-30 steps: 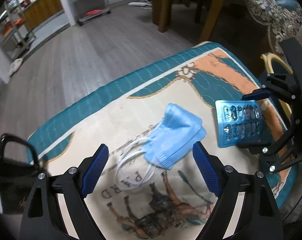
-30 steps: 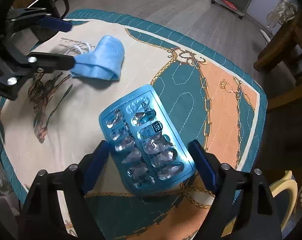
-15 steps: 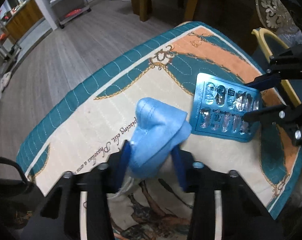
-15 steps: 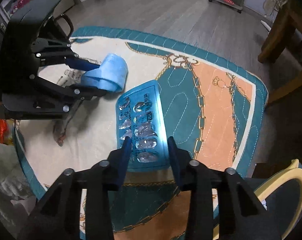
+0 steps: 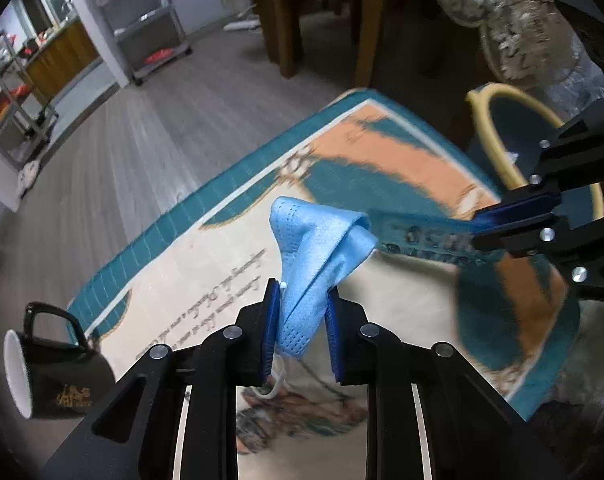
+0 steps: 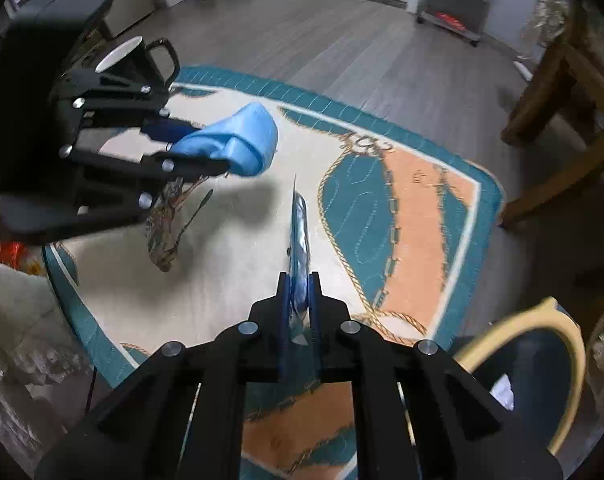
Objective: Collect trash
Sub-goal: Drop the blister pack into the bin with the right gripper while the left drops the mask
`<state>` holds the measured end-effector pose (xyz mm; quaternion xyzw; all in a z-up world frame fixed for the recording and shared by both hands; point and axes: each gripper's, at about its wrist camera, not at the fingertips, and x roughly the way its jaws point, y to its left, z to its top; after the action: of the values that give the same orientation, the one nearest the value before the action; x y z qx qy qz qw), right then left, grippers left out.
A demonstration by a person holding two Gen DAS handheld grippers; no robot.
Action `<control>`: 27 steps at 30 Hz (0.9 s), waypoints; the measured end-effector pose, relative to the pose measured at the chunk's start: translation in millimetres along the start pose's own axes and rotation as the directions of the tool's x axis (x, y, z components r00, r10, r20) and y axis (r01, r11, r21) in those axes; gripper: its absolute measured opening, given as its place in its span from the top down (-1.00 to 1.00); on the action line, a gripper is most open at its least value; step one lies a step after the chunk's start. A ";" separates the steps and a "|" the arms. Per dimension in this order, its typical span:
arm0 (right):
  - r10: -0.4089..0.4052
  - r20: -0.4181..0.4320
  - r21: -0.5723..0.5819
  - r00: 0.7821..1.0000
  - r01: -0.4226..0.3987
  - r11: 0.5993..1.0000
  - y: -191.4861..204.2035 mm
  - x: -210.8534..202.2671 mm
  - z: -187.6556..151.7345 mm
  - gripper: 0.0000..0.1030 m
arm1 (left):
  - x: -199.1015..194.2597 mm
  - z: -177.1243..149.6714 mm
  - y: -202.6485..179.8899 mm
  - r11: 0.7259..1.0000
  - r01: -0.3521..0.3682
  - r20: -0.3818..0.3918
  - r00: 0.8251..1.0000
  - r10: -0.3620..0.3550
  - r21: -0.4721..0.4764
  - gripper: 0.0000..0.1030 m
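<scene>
Left wrist view: left claw (image 5: 300, 330) is closing, its blue pads pinching a crumpled light-blue disposable face mask (image 5: 318, 248) held up off the counter's teal, cream and orange patterned cloth (image 5: 206, 248). Right claw (image 6: 300, 294) is squeezing in too, clamped on a blue foil blister pack (image 6: 299, 232) held edge-on above that cloth, just beside the mask.
</scene>
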<state>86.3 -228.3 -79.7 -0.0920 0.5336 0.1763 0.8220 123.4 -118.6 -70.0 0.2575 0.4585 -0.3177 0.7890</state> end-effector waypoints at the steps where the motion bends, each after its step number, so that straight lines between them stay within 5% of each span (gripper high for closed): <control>1: -0.006 0.008 0.006 1.000 0.006 1.000 0.0 -5.9 -2.4 0.84 | -7.0 0.9 -5.5 1.000 0.000 0.017 1.000 0.000 0.003 0.54; 17: -0.144 0.090 0.199 0.986 0.124 0.972 -43.7 -87.4 -56.6 0.84 | -45.4 24.1 -81.9 0.996 0.083 0.121 0.989 -0.087 0.036 0.54; 27: -0.299 0.102 0.401 0.949 0.236 0.885 -87.1 -140.0 -113.7 0.84 | -40.8 57.9 -144.7 0.980 0.171 0.156 0.970 -0.186 0.103 0.54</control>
<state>-27.6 -373.9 -2.6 0.0125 0.4718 -0.0400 0.8807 33.7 -244.4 -24.6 0.2228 0.3986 -0.4276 0.7802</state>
